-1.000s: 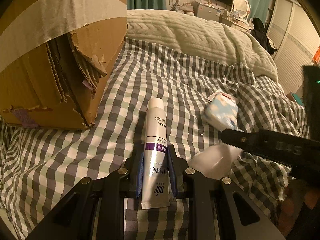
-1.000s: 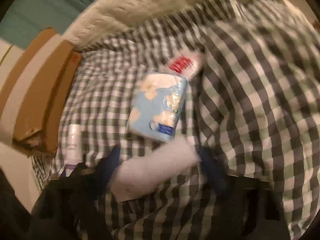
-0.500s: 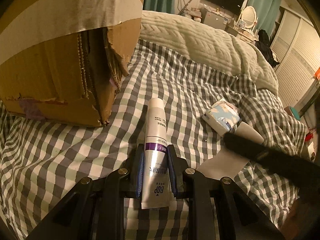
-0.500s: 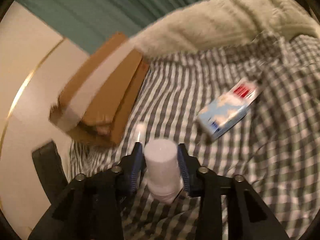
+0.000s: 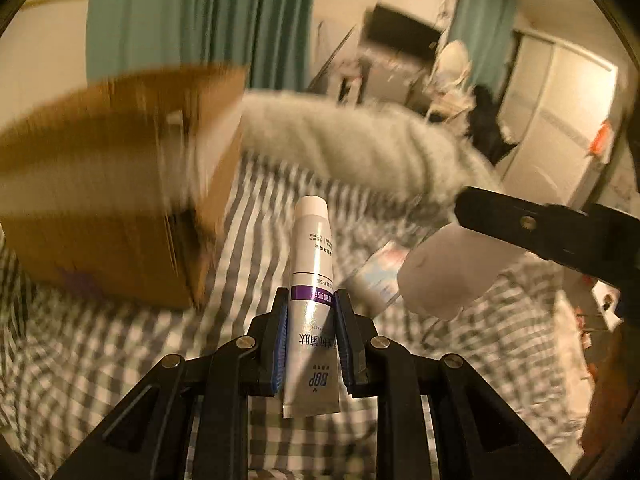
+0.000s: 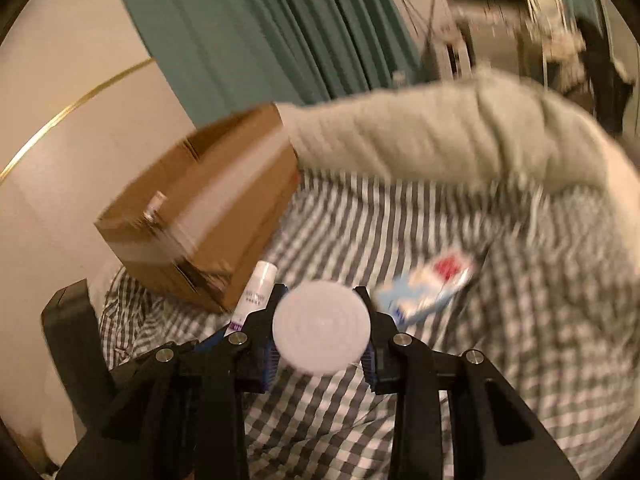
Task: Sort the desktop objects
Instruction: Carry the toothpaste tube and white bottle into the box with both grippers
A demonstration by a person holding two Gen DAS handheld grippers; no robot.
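My left gripper [image 5: 310,304] is shut on a white tube with a purple band [image 5: 311,272], held above the checked bedspread. My right gripper [image 6: 320,300] is shut on a white round jar [image 6: 321,334], its flat end facing the camera; the jar also shows in the left wrist view [image 5: 444,276], to the right of the tube. The tube's cap end shows in the right wrist view [image 6: 258,284]. An open cardboard box [image 5: 112,200] [image 6: 204,208] stands on the bed ahead and to the left of both grippers. A blue tissue pack [image 6: 428,292] lies on the bedspread to the right.
A thick pale blanket [image 6: 440,132] is bunched across the far side of the bed. Teal curtains [image 6: 260,28] and a cream wall [image 6: 60,120] are behind the box. Furniture and a wardrobe [image 5: 560,112] stand at the back right.
Both grippers have risen off the bed with their objects and tilted up, so the box top and room come into view. The right gripper closed on the jar and lifted it.
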